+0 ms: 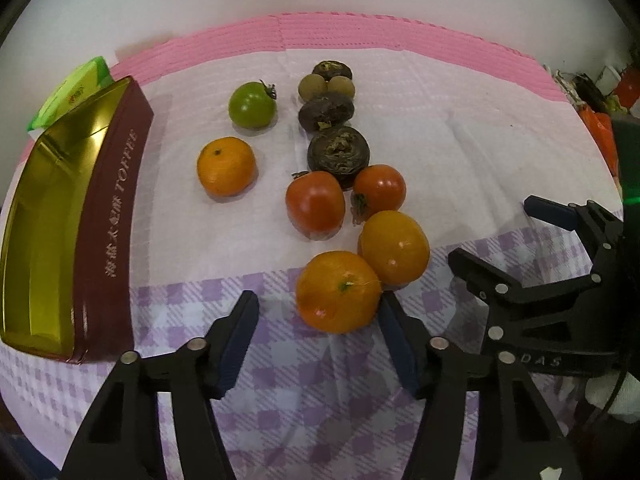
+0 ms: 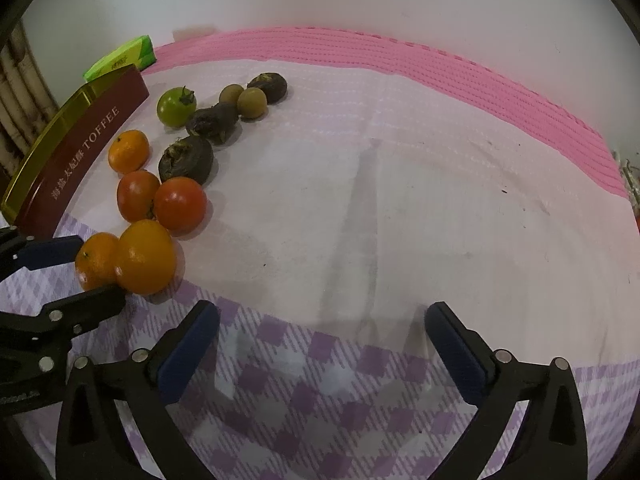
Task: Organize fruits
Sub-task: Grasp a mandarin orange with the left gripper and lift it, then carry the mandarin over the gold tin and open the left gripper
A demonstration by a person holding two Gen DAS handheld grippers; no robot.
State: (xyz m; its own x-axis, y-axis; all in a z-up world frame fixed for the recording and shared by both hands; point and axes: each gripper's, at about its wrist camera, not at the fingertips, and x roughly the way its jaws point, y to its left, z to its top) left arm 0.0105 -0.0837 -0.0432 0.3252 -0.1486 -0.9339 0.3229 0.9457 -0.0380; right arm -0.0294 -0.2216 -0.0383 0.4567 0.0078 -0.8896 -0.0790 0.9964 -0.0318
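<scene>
Evidently the left claw [image 1: 316,320] brackets the nearest orange [image 1: 338,292], pads not yet gripping, bound for the empty toffee tin [image 1: 52,216], while the right claw [image 2: 320,344] waits wide apart over bare table.

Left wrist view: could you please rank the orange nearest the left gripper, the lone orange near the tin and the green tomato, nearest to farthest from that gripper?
From the left gripper:
1. Nearest orange, between the fingers.
2. Lone orange, midway up, beside the toffee tin.
3. Green tomato, farthest, behind the lone orange.

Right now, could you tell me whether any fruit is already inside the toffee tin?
No, the toffee tin shows only its bare gold interior, and all the fruit lies on the cloth beside it.
</scene>
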